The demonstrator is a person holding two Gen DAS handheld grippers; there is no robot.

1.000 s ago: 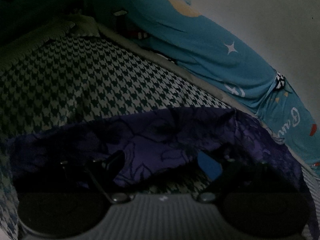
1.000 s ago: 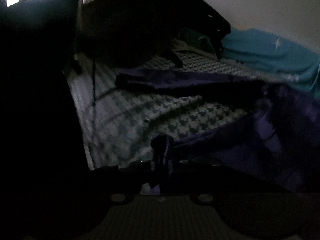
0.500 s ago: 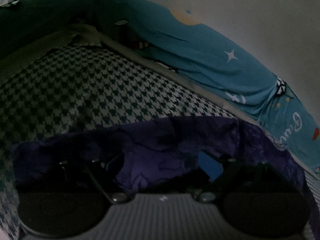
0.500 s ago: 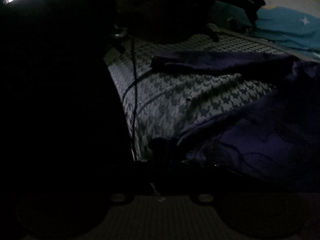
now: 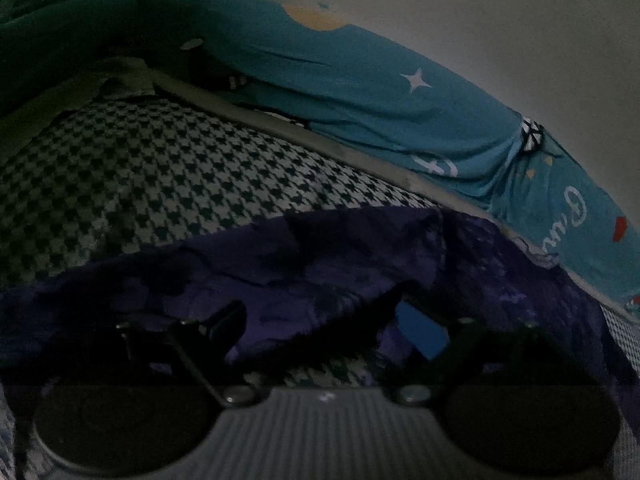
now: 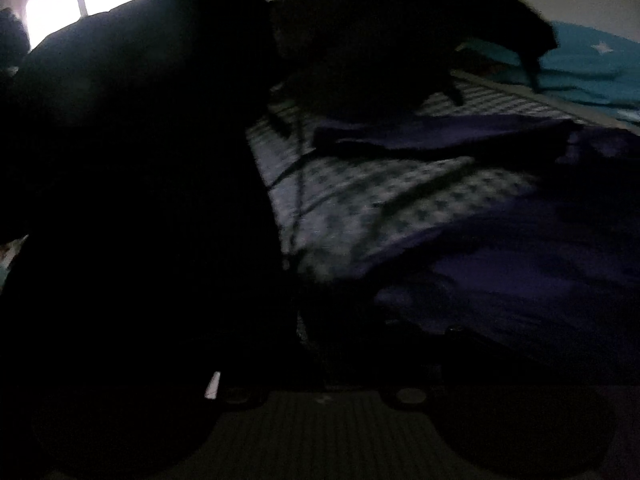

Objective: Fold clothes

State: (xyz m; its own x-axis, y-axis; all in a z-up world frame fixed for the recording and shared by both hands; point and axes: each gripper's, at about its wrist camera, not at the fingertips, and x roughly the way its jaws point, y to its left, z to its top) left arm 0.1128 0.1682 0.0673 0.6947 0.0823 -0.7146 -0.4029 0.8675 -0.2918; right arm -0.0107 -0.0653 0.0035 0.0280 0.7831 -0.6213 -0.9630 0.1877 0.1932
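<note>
Left wrist view: the left gripper [image 5: 320, 332] stands with jaws wide and opening slightly further; a fold of the purple garment [image 5: 320, 264] lies between the fingers [image 5: 420, 332], but the pads do not press on it. The garment is spread across the near part of the houndstooth sheet [image 5: 180, 176], its far edge running left to right. A blue printed cloth [image 5: 380, 92] lies along the far side against the wall [image 5: 500, 12]. Right wrist view: dim and blurred. The right gripper [image 6: 320, 344] is barely distinguishable; its jaws are opening, and whether cloth remains between them cannot be told. The garment [image 6: 520, 264] lies at near right, with a sleeve-like strip [image 6: 440, 136] stretched across the sheet [image 6: 380, 208] further off. A dark mass, likely the person [image 6: 140, 180], fills the left. Risks, as judged: the fold under the left gripper is loose and may slip back when the tool withdraws, since nothing pins it; a finger could snag the raised cloth and drag the edge out of line; poor light on the right side makes misjudging the hem likely. Change from a second earlier: the right jaws, then nearly closed at the garment edge, have parted; the left view has shifted sideways, the garment sitting somewhat higher in frame.
</note>
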